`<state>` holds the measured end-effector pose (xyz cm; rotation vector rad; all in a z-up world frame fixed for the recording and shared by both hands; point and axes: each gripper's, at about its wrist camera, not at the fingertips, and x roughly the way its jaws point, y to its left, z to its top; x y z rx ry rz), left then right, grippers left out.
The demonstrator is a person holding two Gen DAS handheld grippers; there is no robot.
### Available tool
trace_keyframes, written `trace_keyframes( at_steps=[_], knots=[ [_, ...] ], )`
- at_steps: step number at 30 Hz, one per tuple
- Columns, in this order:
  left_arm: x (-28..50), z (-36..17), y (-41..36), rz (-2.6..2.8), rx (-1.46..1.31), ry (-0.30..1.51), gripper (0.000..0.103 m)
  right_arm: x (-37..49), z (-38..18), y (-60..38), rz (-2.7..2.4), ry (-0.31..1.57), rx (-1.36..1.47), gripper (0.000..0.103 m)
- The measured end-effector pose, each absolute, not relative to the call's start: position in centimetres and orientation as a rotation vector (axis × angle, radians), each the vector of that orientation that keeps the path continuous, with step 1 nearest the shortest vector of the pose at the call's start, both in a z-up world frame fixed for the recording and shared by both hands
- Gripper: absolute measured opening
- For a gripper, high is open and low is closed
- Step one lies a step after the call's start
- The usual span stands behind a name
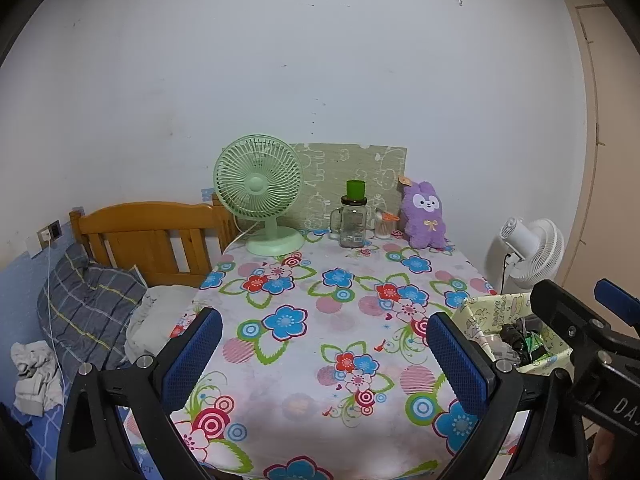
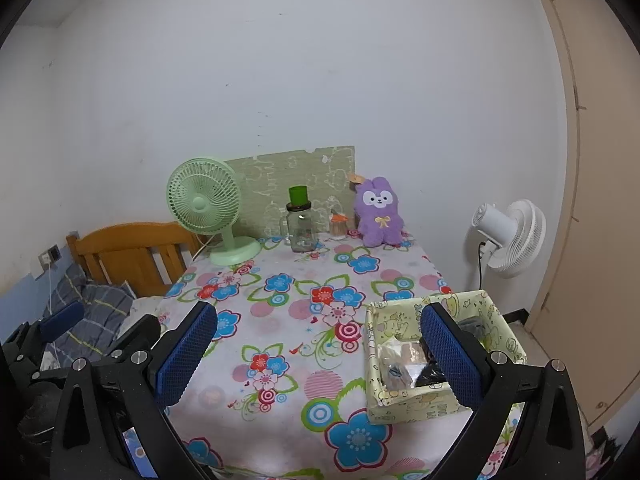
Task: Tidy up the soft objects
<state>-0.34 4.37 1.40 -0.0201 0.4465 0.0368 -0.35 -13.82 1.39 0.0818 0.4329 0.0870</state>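
A table (image 2: 280,432) under a flowered cloth carries everything here. At its far edge, around twelve o'clock, stand a green desk fan (image 2: 206,216), a glass jar (image 2: 301,228) with a green cap, a small cup (image 2: 338,227) and a purple plush rabbit (image 2: 379,213) (leaning against the wall). At three o'clock sits a yellow patterned box (image 2: 404,404), holding small dark items.

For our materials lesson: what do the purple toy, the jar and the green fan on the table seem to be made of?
Purple toy: plush fabric, by its fuzzy, matte pile.
Jar: clear glass, probably; you see through it and it glints. Its green lid looks like plastic.
Green fan: smooth moulded plastic, judging by its thin, even grille and slight sheen.
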Motion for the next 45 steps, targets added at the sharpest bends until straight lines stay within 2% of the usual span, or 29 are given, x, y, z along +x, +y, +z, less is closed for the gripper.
trace_keyframes(
  at_steps=[45],
  knots=[
    [-0.01, 0.96, 4.37, 0.055, -0.021, 0.451, 0.103, 0.17, 1.09, -14.26, 0.082, 0.447, 0.085, 0.103]
  ],
)
